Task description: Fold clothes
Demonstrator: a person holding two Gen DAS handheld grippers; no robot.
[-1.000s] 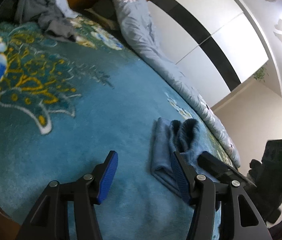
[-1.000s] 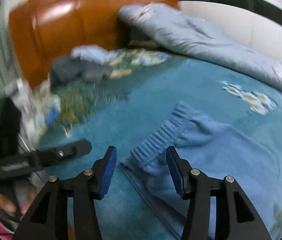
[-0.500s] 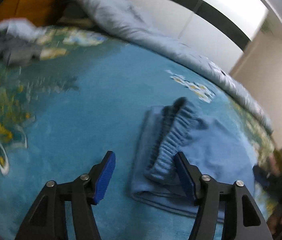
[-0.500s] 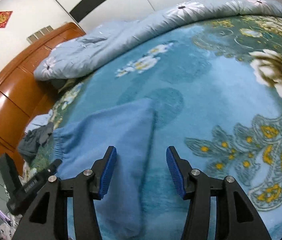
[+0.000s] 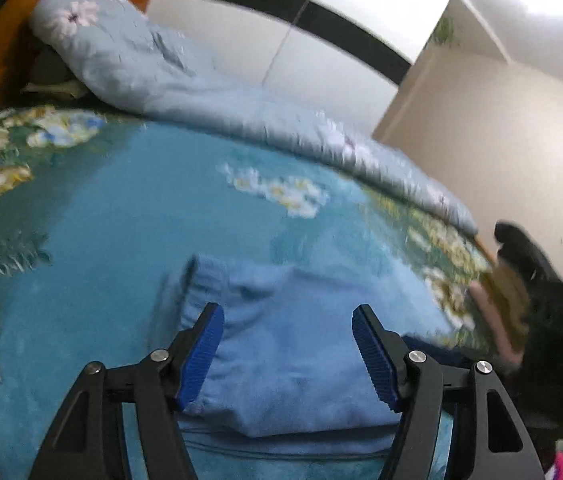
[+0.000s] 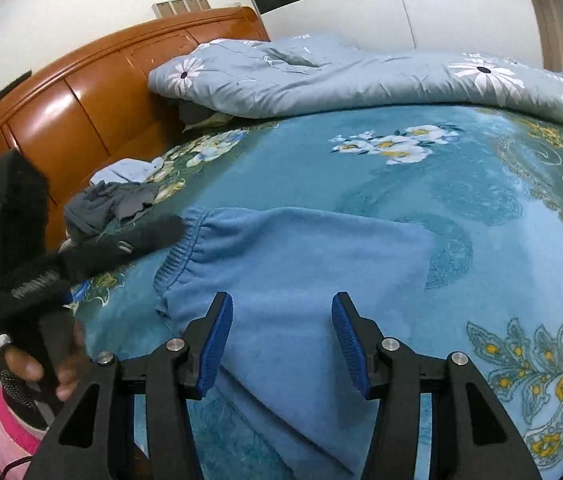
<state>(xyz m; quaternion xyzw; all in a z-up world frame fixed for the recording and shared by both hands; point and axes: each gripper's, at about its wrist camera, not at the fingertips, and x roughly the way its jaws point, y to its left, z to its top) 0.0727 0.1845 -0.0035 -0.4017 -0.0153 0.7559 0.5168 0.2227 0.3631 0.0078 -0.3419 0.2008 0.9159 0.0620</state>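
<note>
A light blue folded garment (image 6: 293, 264) with an elastic waistband lies flat on the teal flowered bedspread (image 6: 421, 184). It also shows in the left wrist view (image 5: 293, 344), blurred. My right gripper (image 6: 281, 340) is open and empty, just above the garment's near part. My left gripper (image 5: 287, 354) is open and empty, over the garment's near edge. The left gripper body also shows in the right wrist view (image 6: 41, 264), held by a hand at the left.
A pile of grey and pale blue clothes (image 6: 117, 200) lies near the wooden headboard (image 6: 81, 96). A light blue flowered duvet (image 6: 361, 76) is bunched along the bed's far side. The right gripper's body and hand (image 5: 533, 304) show at the right.
Both grippers have swung round over the folded garment. The left view now faces the far duvet; the right view turned back toward the headboard. The garment has not visibly moved.
</note>
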